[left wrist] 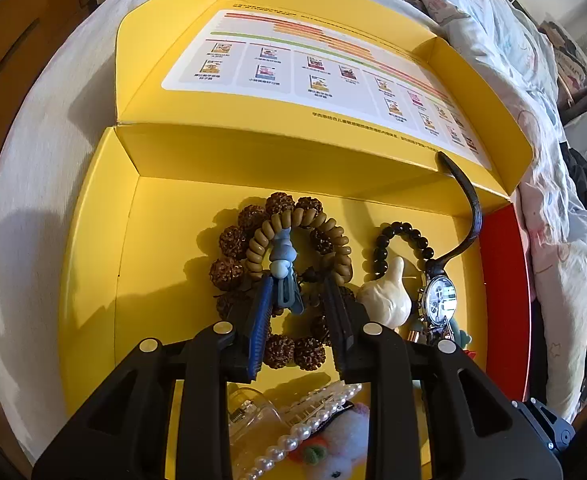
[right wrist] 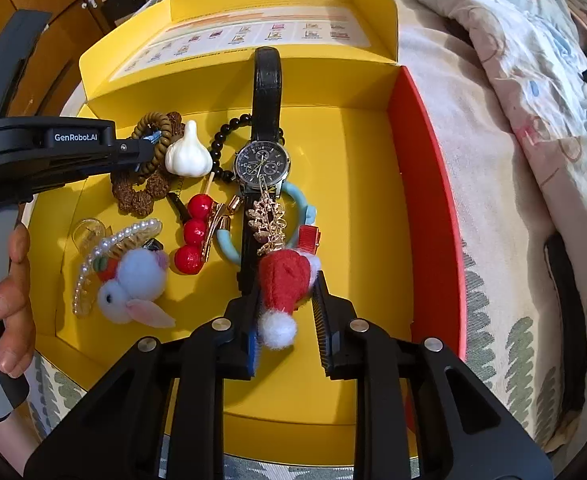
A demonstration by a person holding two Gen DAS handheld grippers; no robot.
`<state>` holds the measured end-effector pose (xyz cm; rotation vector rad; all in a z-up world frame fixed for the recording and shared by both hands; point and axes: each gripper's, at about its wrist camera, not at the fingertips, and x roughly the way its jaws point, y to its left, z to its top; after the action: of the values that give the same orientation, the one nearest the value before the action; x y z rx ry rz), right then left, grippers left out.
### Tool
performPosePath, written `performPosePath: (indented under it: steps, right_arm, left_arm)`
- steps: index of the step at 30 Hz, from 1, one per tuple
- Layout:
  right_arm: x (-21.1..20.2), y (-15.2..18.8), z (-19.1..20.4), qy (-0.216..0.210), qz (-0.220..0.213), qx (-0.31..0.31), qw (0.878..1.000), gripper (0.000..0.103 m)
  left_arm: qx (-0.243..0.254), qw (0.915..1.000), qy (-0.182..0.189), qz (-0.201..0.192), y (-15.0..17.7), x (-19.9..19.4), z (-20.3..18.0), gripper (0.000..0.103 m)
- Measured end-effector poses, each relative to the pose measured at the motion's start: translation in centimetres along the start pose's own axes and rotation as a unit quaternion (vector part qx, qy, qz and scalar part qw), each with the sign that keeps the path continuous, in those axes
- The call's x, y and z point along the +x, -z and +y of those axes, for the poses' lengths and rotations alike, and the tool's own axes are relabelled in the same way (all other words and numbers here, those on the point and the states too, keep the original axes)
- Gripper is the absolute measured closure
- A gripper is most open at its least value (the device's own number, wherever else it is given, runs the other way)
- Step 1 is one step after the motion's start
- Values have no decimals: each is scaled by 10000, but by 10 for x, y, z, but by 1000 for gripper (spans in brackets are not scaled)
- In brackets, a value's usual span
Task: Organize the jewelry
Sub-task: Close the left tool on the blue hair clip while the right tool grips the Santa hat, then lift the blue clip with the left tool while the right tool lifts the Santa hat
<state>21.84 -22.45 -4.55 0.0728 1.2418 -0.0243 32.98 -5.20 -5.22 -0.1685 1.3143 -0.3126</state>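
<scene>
Bedroom at home, rumpled floral quilt (right wrist: 533, 40) bunched up on the right, leaf-print bedsheet (right wrist: 505, 340) spread underneath, open yellow box (left wrist: 93, 260) sitting right on the mattress, wooden cabinet (right wrist: 45, 12) alongside

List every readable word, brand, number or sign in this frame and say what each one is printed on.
"GenRobot.AI": white lettering on the side of the left gripper, right wrist view.
"3" and "6": numerals on the dial of the wristwatch; its other markings are too small to read.
Chart printed inside the yellow box lid: Chinese captions under small pictures and a line of text beneath, all too small and blurred to read.
No other legible text.
</scene>
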Motion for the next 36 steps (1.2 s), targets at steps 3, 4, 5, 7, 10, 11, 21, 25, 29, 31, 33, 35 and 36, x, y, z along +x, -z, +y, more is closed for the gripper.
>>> performPosePath:
  steps: [3, 4, 5, 7, 10, 11, 21, 25, 29, 31, 33, 35, 36]
  right_arm:
    - [-3, 0, -2, -35, -35, 30, 10000, 81]
    - [-4, 0, -2, -59, -35, 17, 10000, 81]
    - [-7, -1, -3, -91, -110, 62, 9999, 81]
    - [-9, -1, -4, -54, -122, 53, 9999, 81]
    - [-12, -3, -7, -72, -160, 88, 9998, 81]
    - [-12, -3, -7, -91, -171, 104, 9998, 81]
    - [-26, -6, -10, -143, -335, 164, 9992, 81]
    - [-35, -4, -11, -217, -411, 190, 9987, 81]
    - [-44, -2, -12, -309, -477, 215, 9981, 81]
    - [-46, -1, -14, -347, -492, 246, 9979, 81]
    - [-45, 0, -14, -340, -482, 259, 9979, 81]
    - [-44, 1, -13, -355, -468, 261, 9979, 81]
    - [-42, 1, -12, -352, -445, 239, 9981, 81]
  left_arm:
    - [-40, 9999, 103, 10, 1, 0, 3, 82]
    - [-49, 9999, 149, 27, 0, 0, 4, 84]
    - [-69, 9998, 201, 41, 1, 0, 4, 89]
    - [-66, 9998, 167, 29, 1, -2, 3, 91]
    - [-79, 9999, 145, 16, 2, -3, 3, 91]
    - [-87, 9998, 154, 11, 2, -3, 4, 91]
    - [-103, 9996, 160, -215, 0, -21, 4, 93]
    - [-70, 9993, 165, -317, 1, -34, 2, 93]
    - [-57, 9991, 160, -393, 4, -42, 2, 93]
    - [-53, 9992, 117, -387, 3, -40, 3, 93]
    - [-50, 9995, 84, -301, 2, -36, 3, 93]
    - [-49, 9997, 120, -202, 1, -28, 5, 93]
    - [-31, 9998, 128, -145, 1, -24, 5, 93]
